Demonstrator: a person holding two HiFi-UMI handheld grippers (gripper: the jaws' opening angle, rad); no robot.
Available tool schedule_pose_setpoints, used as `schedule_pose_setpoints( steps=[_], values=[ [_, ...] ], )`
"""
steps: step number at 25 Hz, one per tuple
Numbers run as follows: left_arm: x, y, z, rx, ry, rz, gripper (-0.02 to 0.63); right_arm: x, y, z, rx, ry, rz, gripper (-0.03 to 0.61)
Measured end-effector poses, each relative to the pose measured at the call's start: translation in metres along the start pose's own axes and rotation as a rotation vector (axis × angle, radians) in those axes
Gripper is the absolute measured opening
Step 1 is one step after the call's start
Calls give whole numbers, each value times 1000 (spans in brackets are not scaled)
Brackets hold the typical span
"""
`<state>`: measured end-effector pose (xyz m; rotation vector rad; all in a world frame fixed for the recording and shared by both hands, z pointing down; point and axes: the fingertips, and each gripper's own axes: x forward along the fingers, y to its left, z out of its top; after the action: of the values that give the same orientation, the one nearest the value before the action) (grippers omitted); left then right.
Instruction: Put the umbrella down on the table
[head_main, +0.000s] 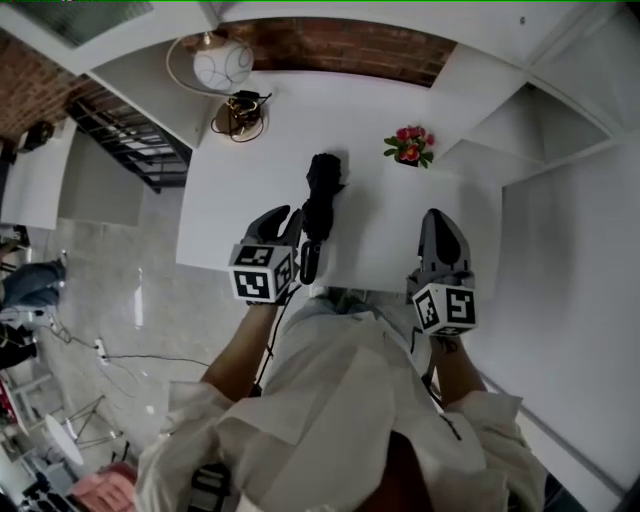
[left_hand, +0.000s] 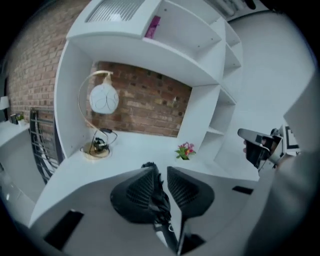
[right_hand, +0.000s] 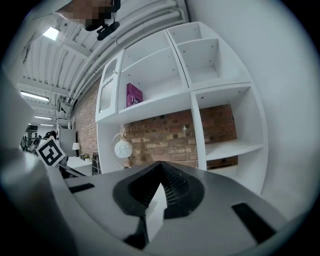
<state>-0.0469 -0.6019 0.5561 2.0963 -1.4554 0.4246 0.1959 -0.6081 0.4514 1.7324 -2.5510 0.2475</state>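
Note:
The black folded umbrella (head_main: 322, 195) lies lengthwise on the white table (head_main: 240, 200), its handle end at the near edge. My left gripper (head_main: 280, 218) hangs just left of it and above the table. In the left gripper view the jaws (left_hand: 162, 172) stand apart, and the umbrella (left_hand: 161, 207) shows through the gap with neither pad pressing on it. My right gripper (head_main: 437, 218) is over the table's near right edge, well clear of the umbrella. In the right gripper view its tips (right_hand: 160, 167) meet, with nothing between them.
A globe lamp (head_main: 222, 62) and a coil of cables (head_main: 238, 115) sit at the table's far left. A small pot of flowers (head_main: 410, 145) stands at the far right. White shelves rise behind and to the right. A metal rack (head_main: 130, 140) stands left of the table.

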Motion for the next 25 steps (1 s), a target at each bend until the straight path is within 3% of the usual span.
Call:
schedule_pose_setpoints(
  steps=[4, 10, 18, 25],
  values=[
    [-35, 6, 65, 62, -193, 41, 67, -13, -15, 32, -8, -63, -31, 18],
    [-90, -5, 137, 129, -457, 16, 58, -31, -33, 71, -17, -143, -78, 18],
    [-126, 5, 158, 143, -561, 44, 55, -49, -53, 101, -43, -204, -128, 18],
    [-132, 4, 157, 143, -562, 54, 54, -55, -61, 102, -42, -208, -143, 18]
  ],
)
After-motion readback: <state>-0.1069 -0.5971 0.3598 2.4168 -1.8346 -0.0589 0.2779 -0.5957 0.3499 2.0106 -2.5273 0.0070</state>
